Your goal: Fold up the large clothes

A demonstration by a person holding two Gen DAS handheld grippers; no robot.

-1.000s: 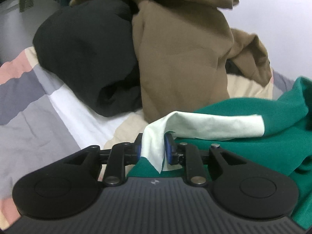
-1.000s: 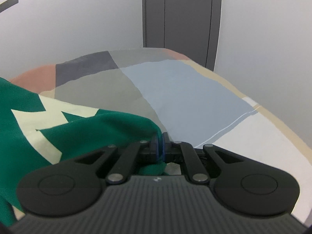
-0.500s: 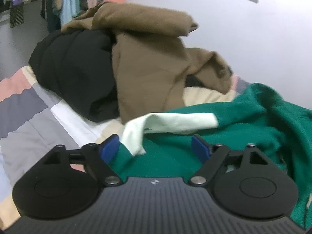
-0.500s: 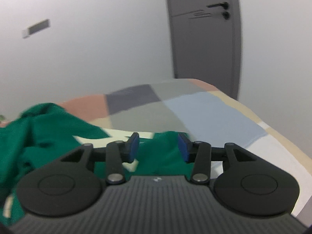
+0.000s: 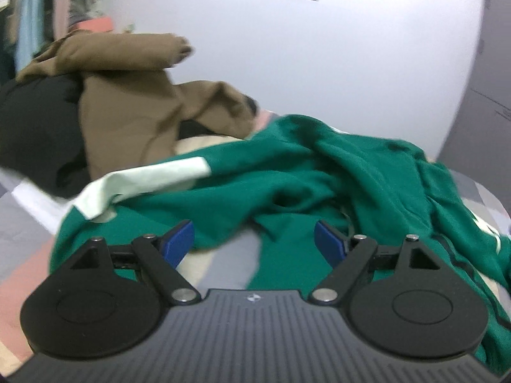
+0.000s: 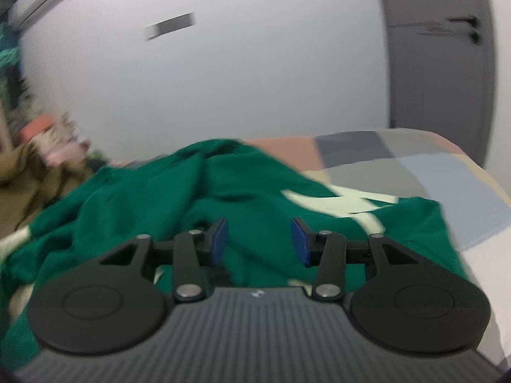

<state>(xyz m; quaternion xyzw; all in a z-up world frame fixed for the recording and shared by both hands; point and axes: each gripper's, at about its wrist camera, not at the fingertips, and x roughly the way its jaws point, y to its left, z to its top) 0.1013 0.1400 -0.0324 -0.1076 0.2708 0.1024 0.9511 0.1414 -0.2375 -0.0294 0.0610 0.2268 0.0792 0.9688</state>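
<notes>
Both grippers stand empty above the bed (image 6: 447, 172), and the green garment (image 5: 319, 172) lies in a rumpled heap on the patchwork cover, not yet folded into any neat shape. The left gripper (image 5: 254, 242) has its blue pads set wide apart, having just been opening, with nothing between them; the cloth and a strip of bare cover only show through the gap, lying lower down. The right gripper (image 6: 259, 242) has its fingers partly apart, also just opened, and likewise pinches nothing: the green fabric sits beneath and beyond it. The pale cuff or band (image 5: 143, 182) of the garment lies at the near left edge of the heap, draped loose, which suggests the corners were let go so that the cloth could settle on the bed. In the right wrist view the pale zigzag marking (image 6: 348, 199) faces up on the part nearest the grey door (image 6: 437, 63). A brown garment (image 5: 127, 102) and a black one (image 5: 35, 127) are piled behind the green one, touching its far edge, presumably waiting their turn. The likely next need is a fresh hold on two edges to straighten the heap
</notes>
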